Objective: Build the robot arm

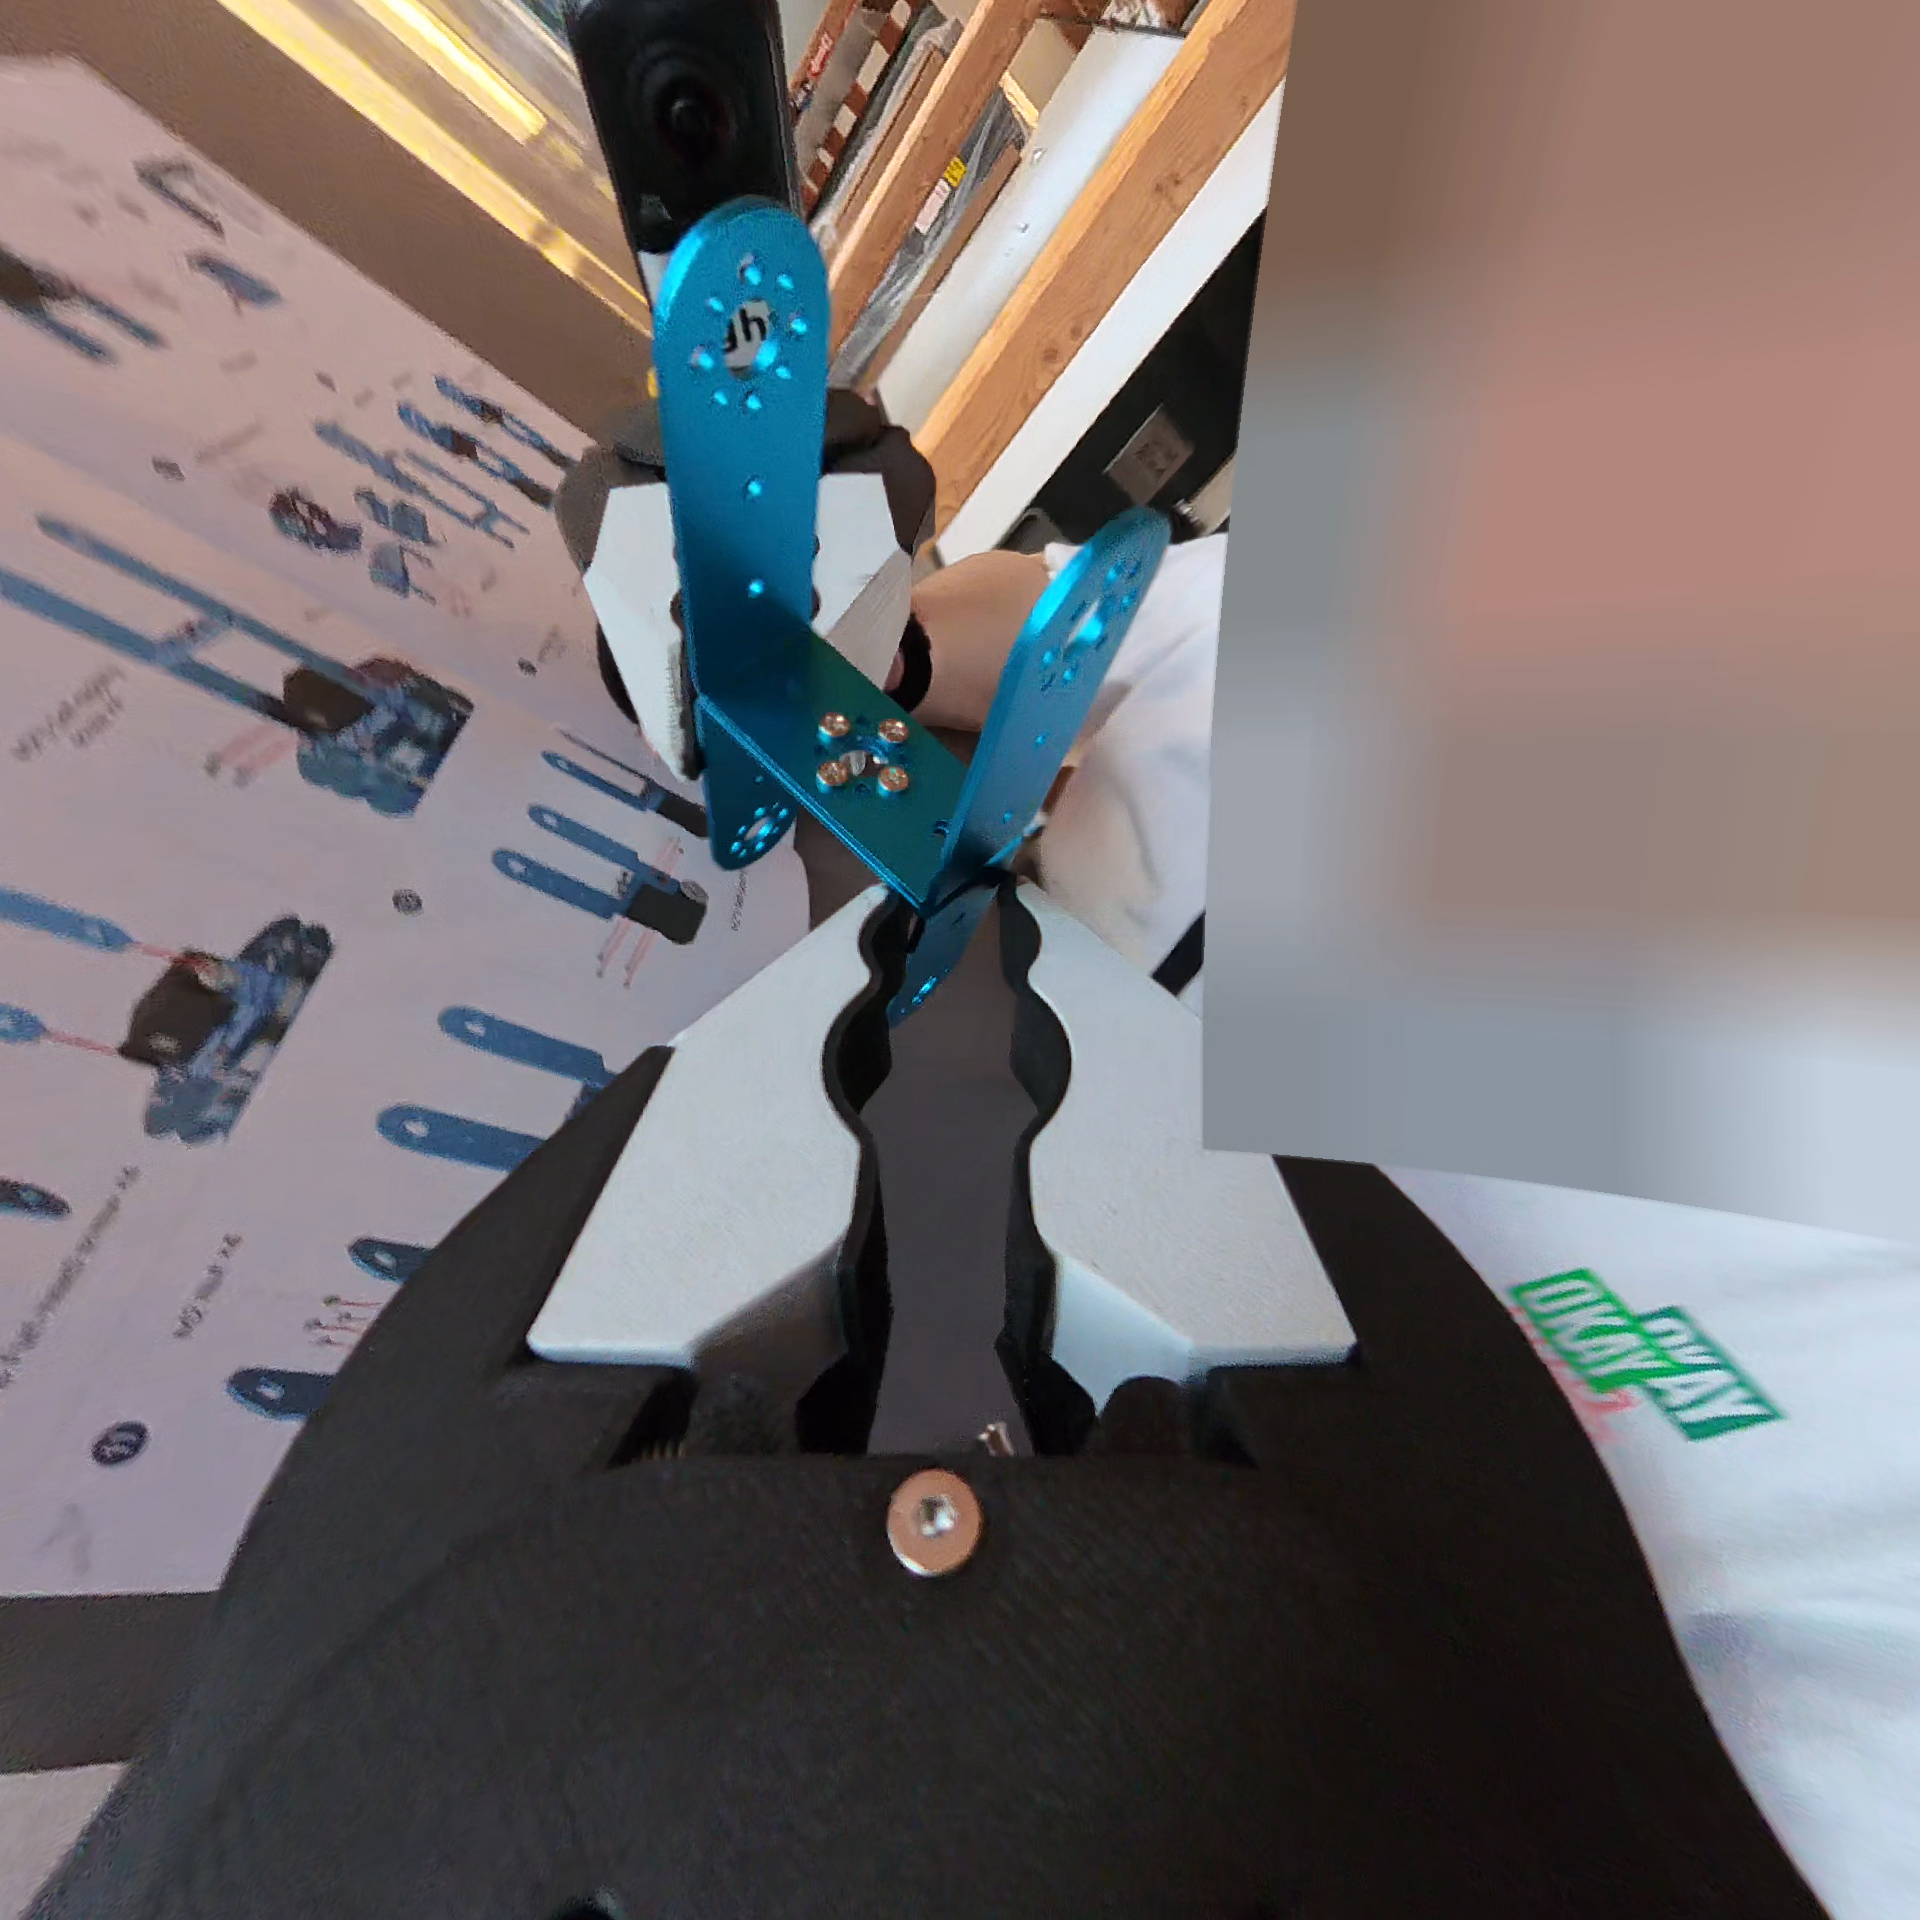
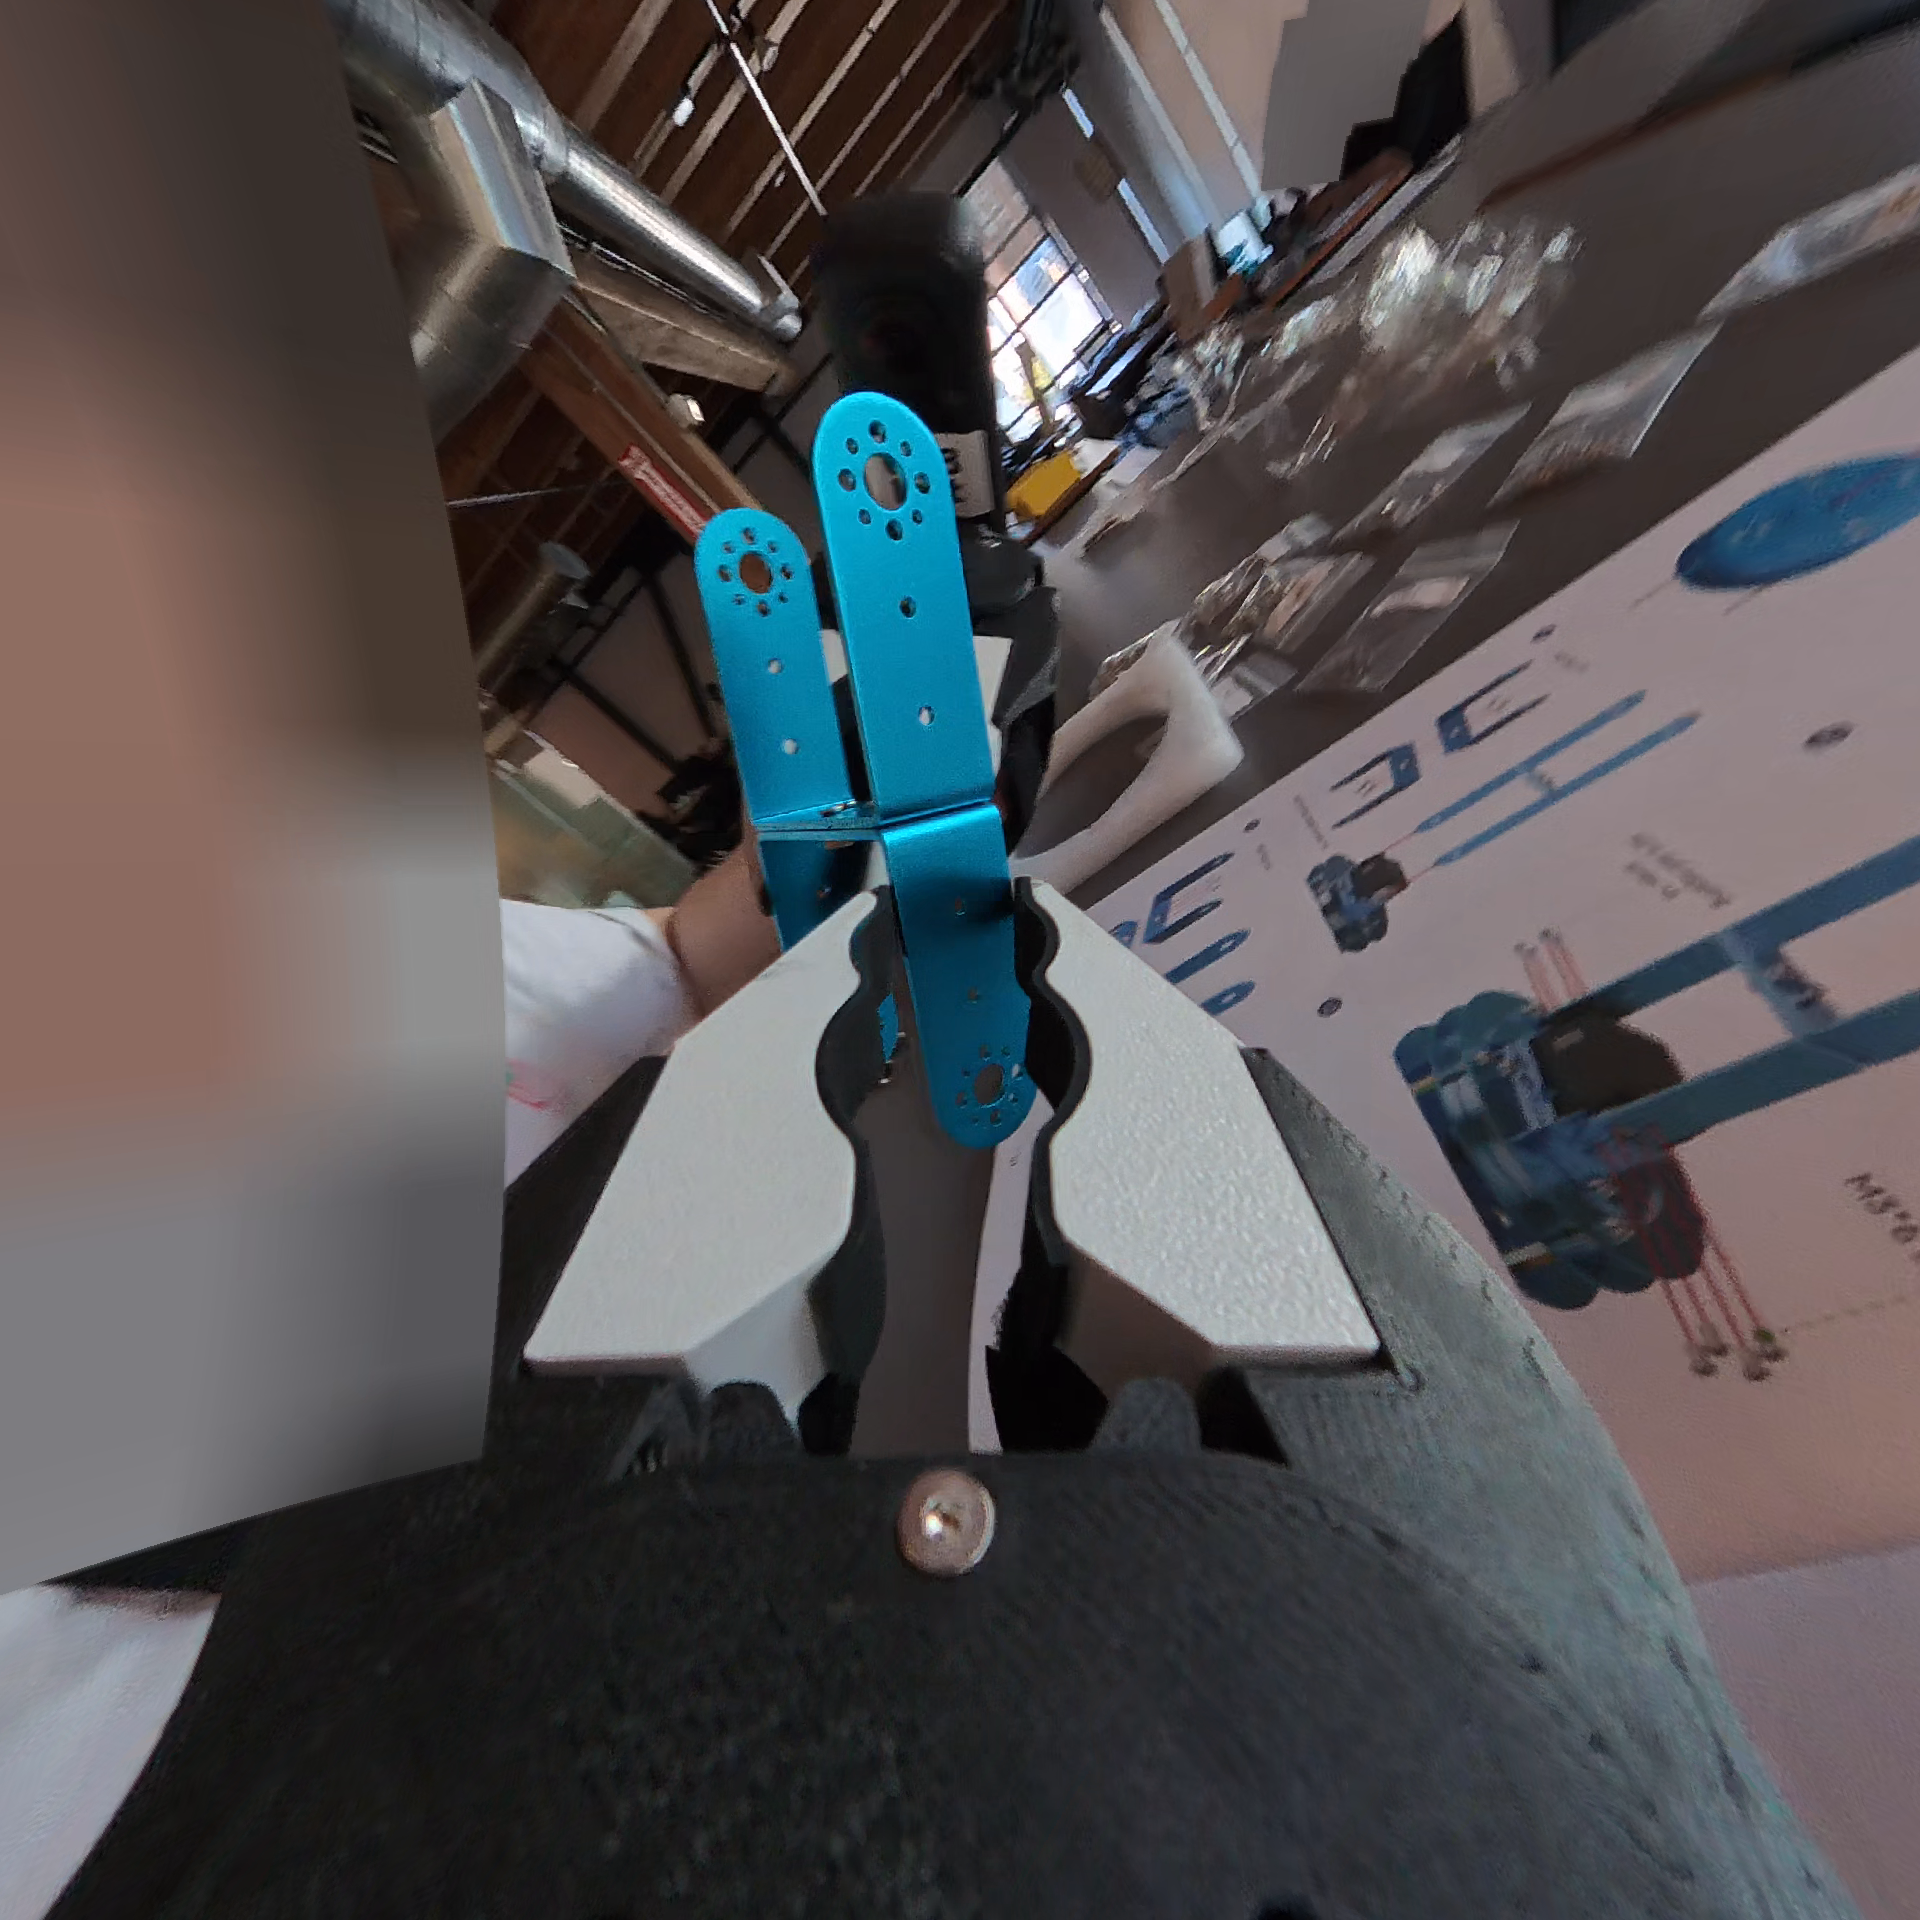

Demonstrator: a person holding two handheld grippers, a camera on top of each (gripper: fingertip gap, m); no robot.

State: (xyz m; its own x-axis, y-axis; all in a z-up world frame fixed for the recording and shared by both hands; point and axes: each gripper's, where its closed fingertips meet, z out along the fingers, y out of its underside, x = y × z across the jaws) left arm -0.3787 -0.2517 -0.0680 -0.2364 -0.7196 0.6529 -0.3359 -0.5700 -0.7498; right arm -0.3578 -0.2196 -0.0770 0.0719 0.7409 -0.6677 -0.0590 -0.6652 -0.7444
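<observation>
A blue metal bracket assembly, two perforated U-shaped brackets screwed back to back, is held in the air between both grippers. My left gripper is shut on the tip of one short arm. The right gripper's white fingers grip the far side, below its black camera. In the right wrist view my right gripper is shut on a bracket arm. Two long arms stand up beyond it. The left gripper's black camera shows behind them.
A large white instruction sheet with blue part pictures lies on the table, also in the right wrist view. Clear bags of parts and a white tray lie farther off. A person's white shirt is close. Wooden shelving stands behind. My right fingertips sit around 4 cm from my left ones.
</observation>
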